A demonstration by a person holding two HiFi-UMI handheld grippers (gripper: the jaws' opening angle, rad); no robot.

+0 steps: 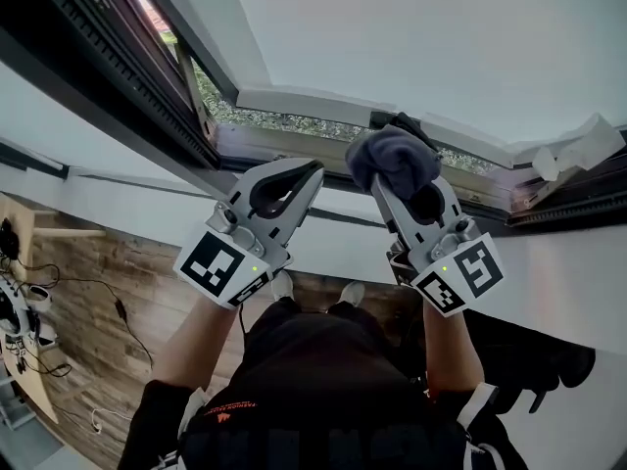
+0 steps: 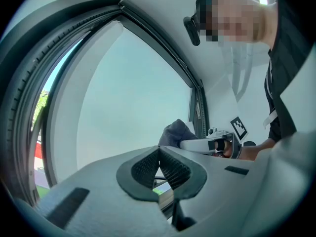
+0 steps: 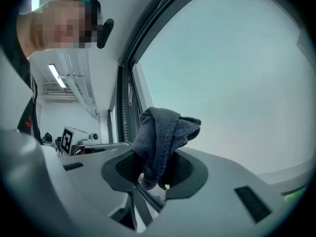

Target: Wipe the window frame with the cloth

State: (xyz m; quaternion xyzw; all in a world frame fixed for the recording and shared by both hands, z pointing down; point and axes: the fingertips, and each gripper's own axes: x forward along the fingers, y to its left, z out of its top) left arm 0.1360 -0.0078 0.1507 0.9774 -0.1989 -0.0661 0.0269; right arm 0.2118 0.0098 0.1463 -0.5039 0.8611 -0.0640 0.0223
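Hazards are running left to right. At far left, the dark open window sash point(image 1: 118, 76) with its ribbed rubber seal is standing swung inward, near the person's left arm; a wide sweep is risking a knock against it.

The grey two-jaw left gripper point(image 1: 312, 172) is hovering just short of the pale window frame point(image 1: 294, 100). Its jaws are pressed together on nothing, as the left gripper view point(image 2: 159, 154) is showing. It is bracing nothing, and any forward drift is risking hard tips scraping the frame.

To its right, the dark grey-blue terry cloth point(image 1: 392, 157) is sitting bunched at the frame's lower rail and appearing to touch it. The right gripper point(image 1: 400, 186) is pinching it. In the right gripper view the jaws are clamping only a low fold point(image 3: 153, 177), with most of the fabric flopping above.

In my judgement, drag during a stroke is liable to be pulling the cloth free, possibly out through the opening. At far right, a crumpled white wad point(image 1: 578, 145) is lying by the frame, and a long stroke is risking snagging it.
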